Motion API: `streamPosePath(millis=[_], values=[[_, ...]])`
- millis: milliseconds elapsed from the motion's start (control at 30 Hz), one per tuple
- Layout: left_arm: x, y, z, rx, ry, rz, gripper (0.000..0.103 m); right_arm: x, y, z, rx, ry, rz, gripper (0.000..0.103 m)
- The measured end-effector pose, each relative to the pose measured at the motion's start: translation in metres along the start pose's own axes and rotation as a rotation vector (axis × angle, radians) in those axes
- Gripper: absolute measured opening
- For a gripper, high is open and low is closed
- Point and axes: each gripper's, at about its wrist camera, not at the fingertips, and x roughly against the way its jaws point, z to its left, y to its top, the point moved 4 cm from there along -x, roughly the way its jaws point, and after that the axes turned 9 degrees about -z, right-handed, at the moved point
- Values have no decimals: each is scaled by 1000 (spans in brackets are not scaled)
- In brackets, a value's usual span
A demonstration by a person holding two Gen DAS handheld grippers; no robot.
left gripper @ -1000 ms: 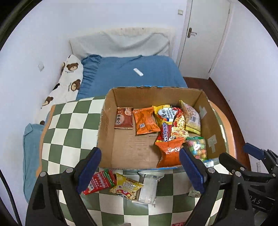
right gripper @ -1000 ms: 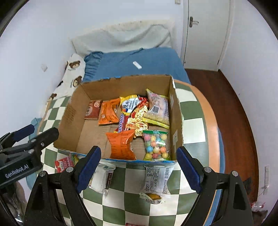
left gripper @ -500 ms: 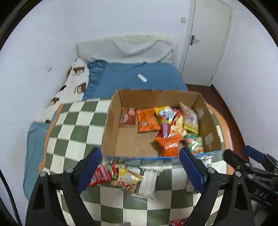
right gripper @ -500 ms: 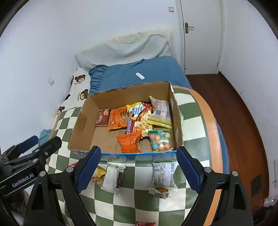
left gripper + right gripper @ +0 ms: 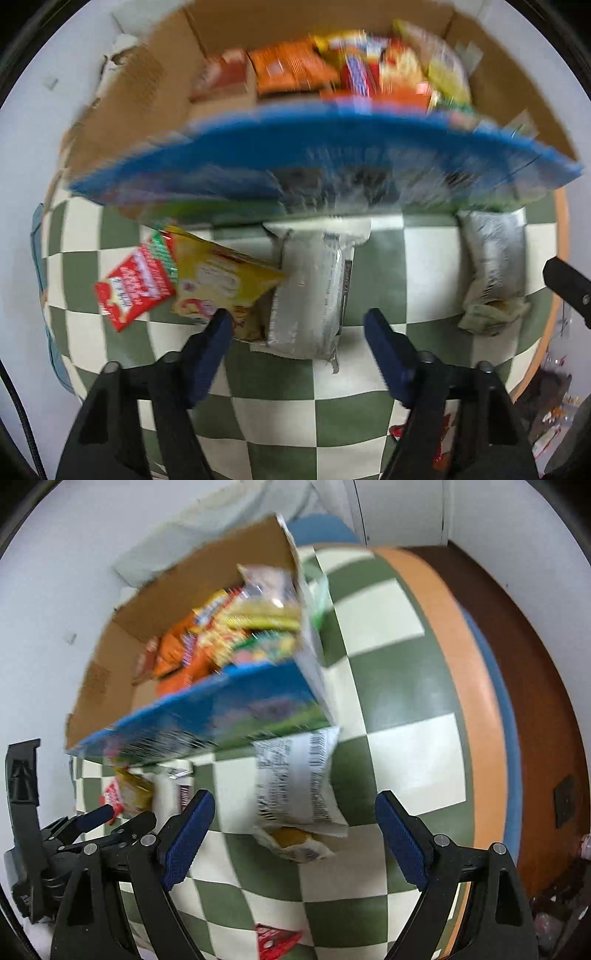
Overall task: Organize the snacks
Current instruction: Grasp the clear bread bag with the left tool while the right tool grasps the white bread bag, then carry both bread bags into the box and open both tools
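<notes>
A cardboard box (image 5: 332, 155) with a blue front holds several snack packets; it also shows in the right wrist view (image 5: 207, 709). In front of it on the checked tablecloth lie a red packet (image 5: 133, 288), a yellow packet (image 5: 218, 284), a silver-white packet (image 5: 310, 291) and another white packet (image 5: 495, 258). My left gripper (image 5: 297, 325) is open, low over the near end of the silver-white packet. My right gripper (image 5: 293, 819) is open, its fingers either side of the white printed packet (image 5: 295, 790), not touching it.
The round table's orange edge (image 5: 476, 709) curves at the right, with wooden floor (image 5: 546, 664) beyond. A small red packet (image 5: 275, 939) lies near the front edge. The left gripper's body (image 5: 55, 834) shows at the left of the right wrist view. Both views are motion-blurred.
Both grippers have dropped down and forward from a high view of the box to just above the packets in front of it. Both stay open.
</notes>
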Motion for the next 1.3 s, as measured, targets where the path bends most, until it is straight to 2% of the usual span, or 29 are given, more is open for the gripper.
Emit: streamPosePath(millis=[133,267,300,333,400,467,500,633,733,867,933,1100,1200,1300], values=[[-33,4,-6,-15,34,72,70,-29,-1,-6,6,-2,41,91],[-38,12,-8,-13,45,60,70,-57,1,1,39,-20,77,89],[-38,12,-9,-9,43,61,70,-65,0,2,51,-28,89,78],[-36,10,-10,-5,39,59,70,-71,-1,4,61,-33,100,62],[-34,5,-14,-5,23,58,69,-78,-6,9,84,-33,101,59],[-32,-2,-14,6,2,60,49,-76,-9,14,129,-38,86,56],[-32,-7,-14,7,0,68,47,-74,-13,16,140,-34,95,55],[-27,-27,-16,20,-58,84,46,-67,-35,14,163,-37,138,54],[-30,-42,-17,45,-138,137,47,-61,-56,12,153,-44,173,54],[-48,-46,-11,97,-214,179,58,-59,-70,7,99,-50,187,54],[-57,-44,-11,117,-238,186,60,-63,-73,5,73,-55,184,58],[-53,-39,-13,95,-236,145,58,-74,-74,0,30,-72,195,59],[-41,-38,-18,70,-204,103,57,-70,-74,2,39,-92,172,54],[-27,-41,-16,79,-209,80,57,-61,-74,6,44,-84,152,52]])
